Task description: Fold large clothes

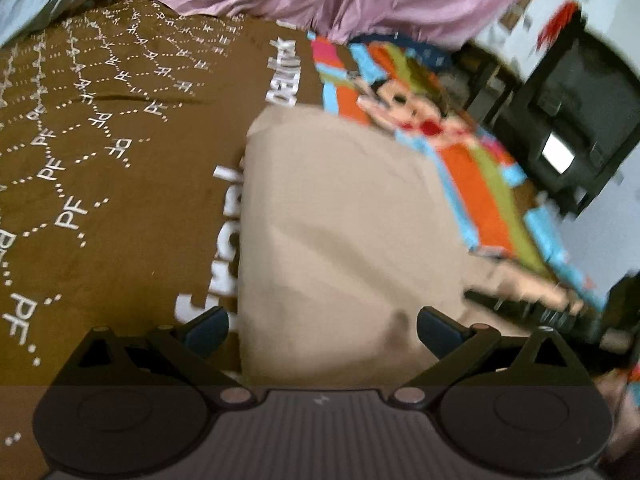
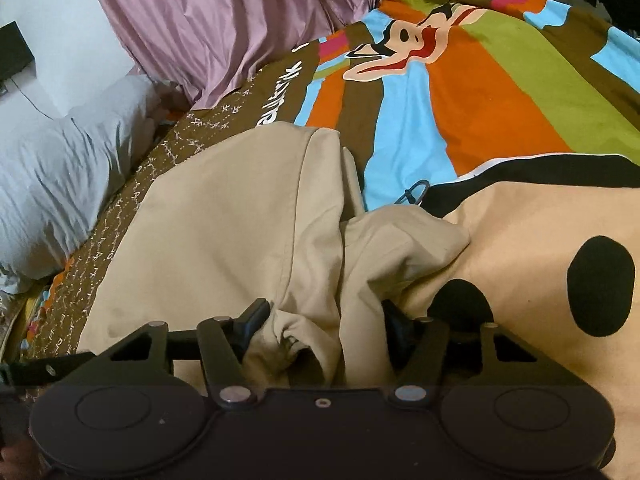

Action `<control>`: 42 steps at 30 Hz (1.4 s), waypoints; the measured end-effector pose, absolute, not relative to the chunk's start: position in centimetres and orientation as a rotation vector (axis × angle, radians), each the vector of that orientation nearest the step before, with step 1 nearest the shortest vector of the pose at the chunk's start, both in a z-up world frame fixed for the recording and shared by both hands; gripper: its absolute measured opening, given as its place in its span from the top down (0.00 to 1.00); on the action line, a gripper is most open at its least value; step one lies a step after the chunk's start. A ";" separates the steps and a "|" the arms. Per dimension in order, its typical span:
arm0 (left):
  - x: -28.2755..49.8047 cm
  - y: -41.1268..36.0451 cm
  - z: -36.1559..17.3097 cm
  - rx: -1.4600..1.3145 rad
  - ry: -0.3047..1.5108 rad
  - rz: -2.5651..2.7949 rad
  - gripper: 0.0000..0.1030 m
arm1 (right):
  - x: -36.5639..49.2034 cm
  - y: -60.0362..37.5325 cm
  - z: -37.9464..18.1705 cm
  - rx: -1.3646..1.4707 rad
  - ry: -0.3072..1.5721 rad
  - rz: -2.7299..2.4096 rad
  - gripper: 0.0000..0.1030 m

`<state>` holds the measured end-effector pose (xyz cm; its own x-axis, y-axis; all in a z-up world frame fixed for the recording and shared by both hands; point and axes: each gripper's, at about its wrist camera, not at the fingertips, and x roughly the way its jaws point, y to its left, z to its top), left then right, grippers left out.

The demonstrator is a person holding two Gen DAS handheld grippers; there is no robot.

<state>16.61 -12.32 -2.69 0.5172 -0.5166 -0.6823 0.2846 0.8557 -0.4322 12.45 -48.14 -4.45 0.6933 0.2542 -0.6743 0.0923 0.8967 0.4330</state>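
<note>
Gathering a bunched fold of the tan garment (image 2: 248,216): right gripper (image 2: 324,324) half-open around it, left gripper (image 1: 322,330) wide, empty. Next, close and lift.

A cartoon bedspread (image 2: 460,92) in brown, orange, blue and green stripes covers the bed. Against its far edge hangs a pink curtain (image 2: 224,20). A pale grey pillow (image 2: 60,176) lies at its left end, and a dark cabinet (image 1: 568,120) stands beyond its right side.
</note>
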 end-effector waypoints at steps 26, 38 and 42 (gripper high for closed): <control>22.3 -13.3 -5.6 -0.192 1.057 -0.701 0.03 | 12.1 -46.8 -4.6 0.396 0.742 0.070 0.48; 22.6 -12.3 -5.3 -0.194 1.051 -0.747 0.16 | 11.9 -44.6 -3.5 0.383 0.740 -0.007 0.69; 22.7 -10.7 -5.7 -0.251 1.026 -0.789 0.26 | 11.9 -43.0 -1.1 0.374 0.735 0.044 0.80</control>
<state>22.71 -10.66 -5.70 0.2765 -0.6907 -0.6682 0.4688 0.7039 -0.5336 11.94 -42.97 -1.13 0.7440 0.1692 -0.6464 0.0906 0.9329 0.3485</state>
